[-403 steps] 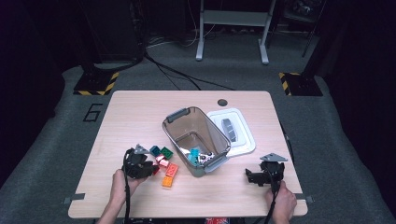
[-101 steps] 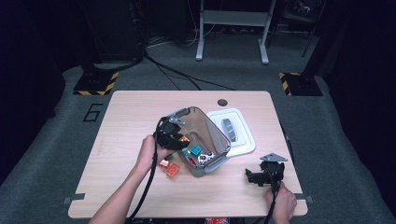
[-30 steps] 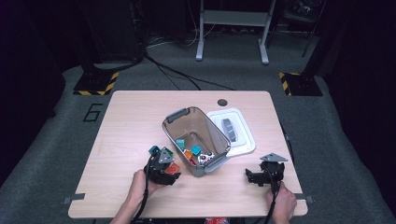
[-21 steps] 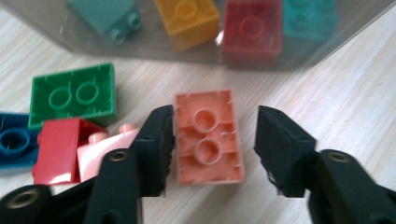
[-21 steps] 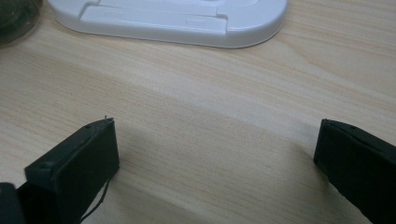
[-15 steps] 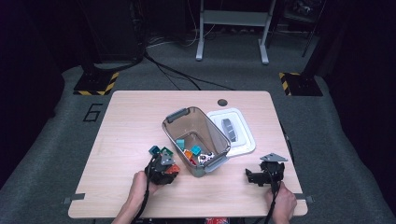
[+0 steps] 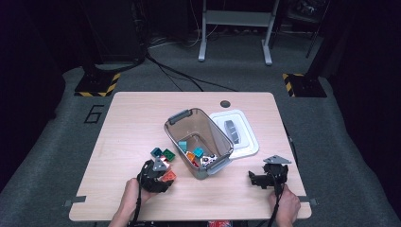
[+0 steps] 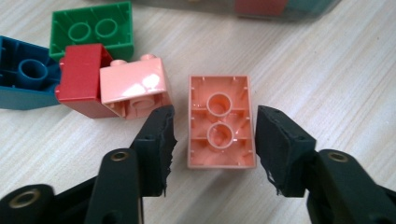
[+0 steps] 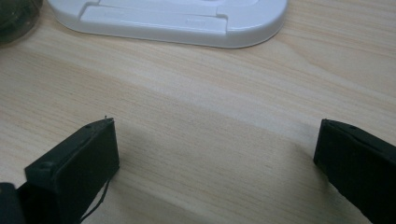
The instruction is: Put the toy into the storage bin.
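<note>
Down at the near left of the pale wooden table, the left gripper hangs over a salmon-orange plastic building brick that lies studs-down, hollow underside up. Its jaws have just been opening again after a squeeze, and they now straddle the brick with a sliver of daylight on both sides; the black pads are not pressing on it. So that's a line-up, not a grip yet: the brick is framed and sitting on the wood, and I'd judge the next squeeze is what lifts it toward the clear grey-tinted plastic bin just to the right.

Beside the brick, a small pink brick leans against a red brick, with a green brick and a blue brick behind them. All still wait outside the bin.

Compared with a few seconds back, when the left hand was up at the bin's rim, it is now down on the cluster of loose bricks for another one. Since a second ago it has only nudged slightly over that pile.

Over on the right, the right gripper rests near the table edge, jaws spread wide over bare wood, nothing between them, exactly where it sat in every earlier picture. The white plastic lid lies flat just ahead of it.
</note>
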The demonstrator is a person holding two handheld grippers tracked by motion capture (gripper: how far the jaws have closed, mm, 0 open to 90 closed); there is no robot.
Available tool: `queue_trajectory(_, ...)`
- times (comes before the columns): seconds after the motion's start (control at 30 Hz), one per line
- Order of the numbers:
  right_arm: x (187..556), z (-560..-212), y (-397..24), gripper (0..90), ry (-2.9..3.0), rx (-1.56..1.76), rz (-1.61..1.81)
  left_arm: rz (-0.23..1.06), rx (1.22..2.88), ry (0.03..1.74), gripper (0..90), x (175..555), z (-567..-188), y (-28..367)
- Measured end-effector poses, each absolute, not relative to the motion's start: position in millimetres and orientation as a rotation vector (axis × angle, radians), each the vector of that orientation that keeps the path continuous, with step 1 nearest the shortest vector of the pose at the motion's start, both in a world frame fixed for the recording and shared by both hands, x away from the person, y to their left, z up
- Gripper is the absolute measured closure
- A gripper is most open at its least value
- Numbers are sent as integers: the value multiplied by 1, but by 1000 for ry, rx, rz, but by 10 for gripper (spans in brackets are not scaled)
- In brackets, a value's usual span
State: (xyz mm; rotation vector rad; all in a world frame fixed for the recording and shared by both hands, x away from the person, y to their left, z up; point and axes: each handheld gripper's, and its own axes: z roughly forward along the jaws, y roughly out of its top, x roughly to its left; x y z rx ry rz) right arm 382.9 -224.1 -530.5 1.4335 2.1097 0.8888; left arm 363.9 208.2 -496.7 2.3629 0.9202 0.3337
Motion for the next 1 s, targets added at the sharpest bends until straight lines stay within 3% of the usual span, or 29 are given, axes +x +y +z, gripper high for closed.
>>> queue_trajectory(0.17, 383, -530, -224, 0, 2108, 1436, 890, 363, 2348, 936, 421, 369, -495, 201)
queue_trajectory(0.43, 383, -531, -224, 0, 2109, 1435, 889, 393, 2357, 951, 582, 370, -498, 194)
queue_trajectory(1.0, 383, -530, -224, 0, 2110, 1434, 889, 357, 2274, 995, 589, 372, -477, 219)
